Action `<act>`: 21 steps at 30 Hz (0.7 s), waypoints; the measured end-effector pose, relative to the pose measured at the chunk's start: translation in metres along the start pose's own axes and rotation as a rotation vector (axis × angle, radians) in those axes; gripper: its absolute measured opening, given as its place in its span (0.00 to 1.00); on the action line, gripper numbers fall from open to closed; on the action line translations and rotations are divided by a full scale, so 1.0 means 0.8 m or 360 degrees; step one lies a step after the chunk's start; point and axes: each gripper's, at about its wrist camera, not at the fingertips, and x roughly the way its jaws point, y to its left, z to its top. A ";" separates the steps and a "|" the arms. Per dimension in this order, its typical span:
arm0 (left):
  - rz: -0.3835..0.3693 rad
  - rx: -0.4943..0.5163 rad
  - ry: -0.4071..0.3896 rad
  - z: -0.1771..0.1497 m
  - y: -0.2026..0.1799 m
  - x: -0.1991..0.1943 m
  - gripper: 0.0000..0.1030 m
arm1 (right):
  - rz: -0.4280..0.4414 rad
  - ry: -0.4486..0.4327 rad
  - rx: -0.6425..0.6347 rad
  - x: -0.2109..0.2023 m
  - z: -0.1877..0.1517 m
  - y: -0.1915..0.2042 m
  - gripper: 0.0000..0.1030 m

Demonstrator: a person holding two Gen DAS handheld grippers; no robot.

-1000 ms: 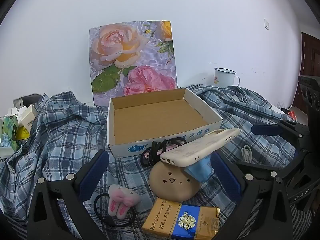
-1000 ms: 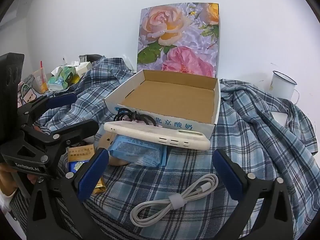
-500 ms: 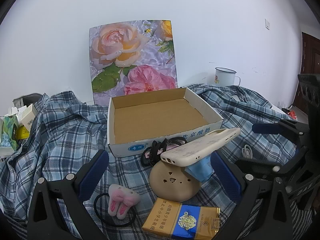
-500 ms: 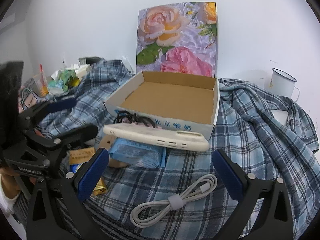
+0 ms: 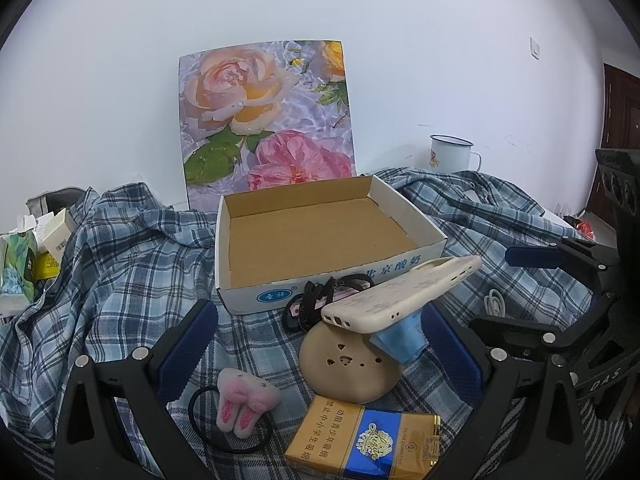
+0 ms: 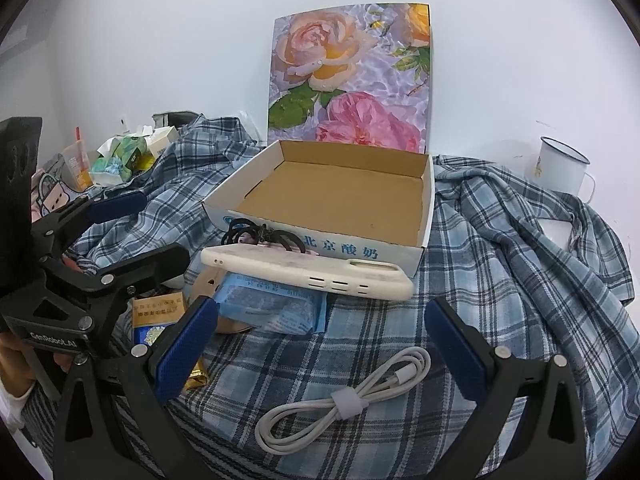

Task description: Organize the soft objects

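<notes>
Left wrist view: left gripper (image 5: 318,354) jaws wide, empty | right gripper (image 6: 320,344) jaws wide, empty | cardboard box (image 5: 236,264) landmark | phone case (image 5: 400,296) just in front of box, propped on blue packet (image 6: 276,308) | bunny hair tie (image 5: 240,404) nearer the camera than box

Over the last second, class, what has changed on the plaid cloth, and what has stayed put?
Only the grippers drifted slightly: the left gripper and right gripper are both open, holding nothing. The phone case, charging cable, bunny hair tie and empty cardboard box have not moved.
</notes>
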 end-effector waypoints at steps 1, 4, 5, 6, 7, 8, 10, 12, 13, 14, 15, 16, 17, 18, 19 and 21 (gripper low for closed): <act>0.0000 -0.0001 0.0000 0.000 0.000 0.000 1.00 | 0.0000 0.0000 -0.0006 0.001 0.001 0.001 1.00; 0.0000 -0.0002 0.0002 0.000 0.000 0.000 1.00 | -0.0006 -0.0001 -0.0020 0.001 0.001 0.003 1.00; 0.0001 -0.0001 0.0002 0.000 0.000 0.000 1.00 | -0.0007 -0.0001 -0.0023 0.001 0.001 0.003 1.00; 0.0001 0.0000 0.0002 0.000 0.000 0.000 1.00 | -0.0008 0.0000 -0.0024 0.000 0.000 0.003 1.00; 0.0000 -0.0001 0.0002 0.000 0.000 0.000 1.00 | -0.0007 0.0001 -0.0023 0.000 0.000 0.003 1.00; 0.0001 0.0001 0.0004 0.000 0.000 0.000 1.00 | -0.0007 0.0001 -0.0023 0.000 0.000 0.003 1.00; 0.0001 -0.0001 0.0001 0.000 0.000 0.000 1.00 | -0.0007 0.0001 -0.0023 0.001 0.000 0.003 1.00; 0.0000 -0.0004 0.0004 0.000 0.000 0.000 1.00 | -0.0007 0.0002 -0.0024 0.001 0.000 0.004 1.00; 0.0001 -0.0003 0.0003 0.000 0.000 0.000 1.00 | -0.0007 0.0002 -0.0024 0.001 0.000 0.004 1.00; 0.0000 -0.0005 0.0003 0.000 0.000 0.000 1.00 | -0.0007 0.0003 -0.0024 0.001 0.001 0.004 1.00; 0.0000 -0.0004 0.0003 0.000 0.000 0.000 1.00 | -0.0007 0.0004 -0.0024 0.001 0.001 0.004 1.00; 0.0000 -0.0003 0.0004 0.000 0.000 0.000 1.00 | -0.0007 0.0004 -0.0024 0.001 0.001 0.004 1.00; 0.0001 -0.0002 0.0004 0.000 0.000 0.000 1.00 | -0.0007 0.0004 -0.0023 0.001 0.001 0.004 1.00; 0.0000 -0.0002 0.0004 0.000 0.000 -0.001 1.00 | -0.0007 0.0005 -0.0023 0.001 0.000 0.004 1.00; -0.0001 -0.0001 0.0003 0.000 0.000 -0.001 1.00 | -0.0007 0.0004 -0.0024 0.001 0.000 0.004 1.00; 0.0001 -0.0001 0.0000 0.000 0.000 -0.001 1.00 | -0.0007 0.0005 -0.0025 0.001 0.000 0.004 1.00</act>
